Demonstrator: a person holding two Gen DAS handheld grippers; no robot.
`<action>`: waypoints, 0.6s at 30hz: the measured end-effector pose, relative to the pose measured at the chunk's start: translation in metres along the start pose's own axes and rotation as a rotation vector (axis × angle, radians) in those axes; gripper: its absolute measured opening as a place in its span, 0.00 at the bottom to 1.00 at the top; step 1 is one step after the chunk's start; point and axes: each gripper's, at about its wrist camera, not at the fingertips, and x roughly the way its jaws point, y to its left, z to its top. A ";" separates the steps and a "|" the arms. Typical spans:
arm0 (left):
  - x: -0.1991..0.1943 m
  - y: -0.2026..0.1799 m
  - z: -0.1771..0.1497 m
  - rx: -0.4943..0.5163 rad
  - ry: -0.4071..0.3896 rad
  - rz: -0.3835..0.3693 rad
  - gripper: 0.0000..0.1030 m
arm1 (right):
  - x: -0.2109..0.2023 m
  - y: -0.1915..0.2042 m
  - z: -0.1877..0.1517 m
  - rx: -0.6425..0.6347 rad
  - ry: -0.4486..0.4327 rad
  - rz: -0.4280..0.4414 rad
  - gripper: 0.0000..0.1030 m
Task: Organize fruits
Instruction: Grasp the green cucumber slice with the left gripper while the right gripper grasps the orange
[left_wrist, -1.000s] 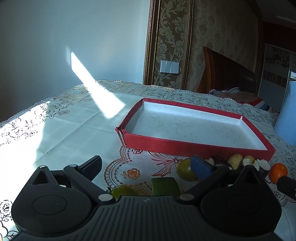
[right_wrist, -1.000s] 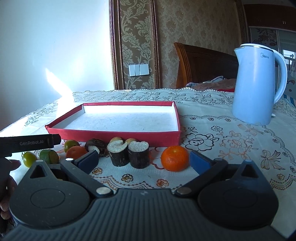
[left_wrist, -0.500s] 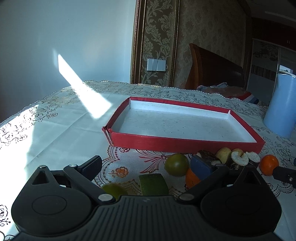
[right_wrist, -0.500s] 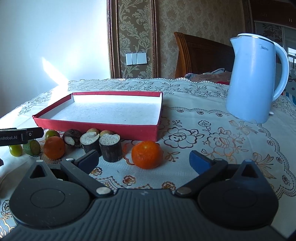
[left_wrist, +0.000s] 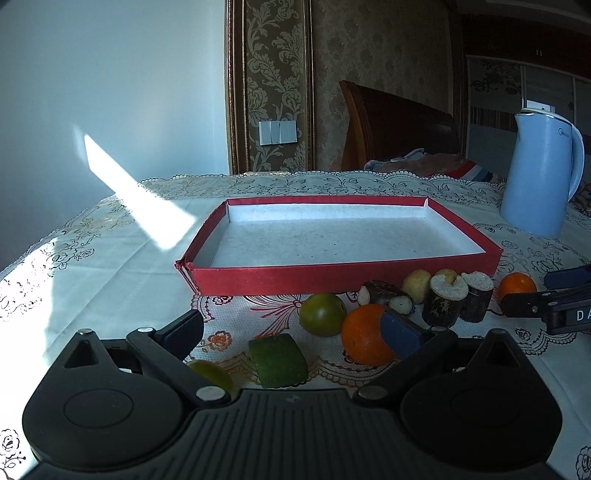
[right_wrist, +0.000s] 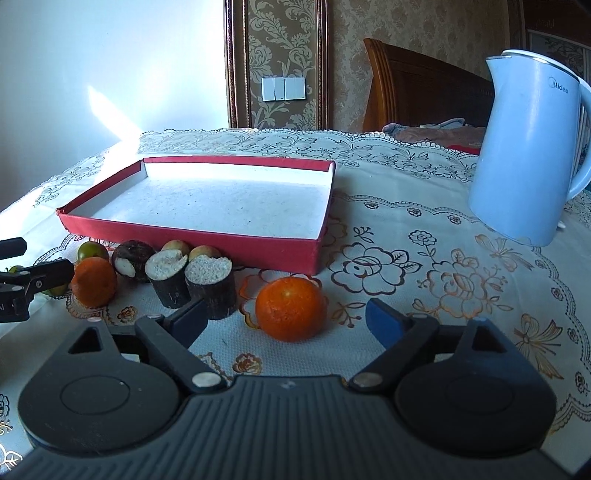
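Observation:
A shallow red tray (left_wrist: 343, 275) (right_wrist: 192, 236) with a white floor lies on the tablecloth. Fruits lie in a row before its near wall. My left gripper (left_wrist: 291, 330) is open; a green piece (left_wrist: 277, 355) and a small green fruit (left_wrist: 212, 371) lie between its fingers, an orange (left_wrist: 364, 339) touches the right finger, and a round green fruit (left_wrist: 322, 314) sits beyond. My right gripper (right_wrist: 286, 323) is open around another orange (right_wrist: 291, 308), which rests on the cloth. Two dark cut cylinders (right_wrist: 192, 278) and a mangosteen (right_wrist: 132, 258) stand left of it.
A light blue kettle (right_wrist: 528, 147) (left_wrist: 541, 173) stands right of the tray. Two small pale fruits (right_wrist: 190, 248) lie against the tray wall. The left gripper's tip (right_wrist: 40, 275) shows at the left edge of the right wrist view. The table's far edge meets a wooden chair.
Both grippers have moved forward and lower toward the fruit row. The right gripper's fingers now flank the orange. The left view has swung right, bringing the kettle into sight.

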 end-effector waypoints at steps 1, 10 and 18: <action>0.000 0.000 0.000 0.002 0.003 -0.004 0.99 | 0.003 -0.001 0.001 -0.001 0.012 0.002 0.84; -0.002 -0.005 -0.002 0.025 -0.004 -0.038 0.99 | 0.018 -0.004 0.007 -0.024 0.068 0.030 0.60; -0.004 -0.007 -0.004 0.043 0.002 -0.065 0.80 | 0.019 -0.008 0.005 -0.007 0.048 0.038 0.40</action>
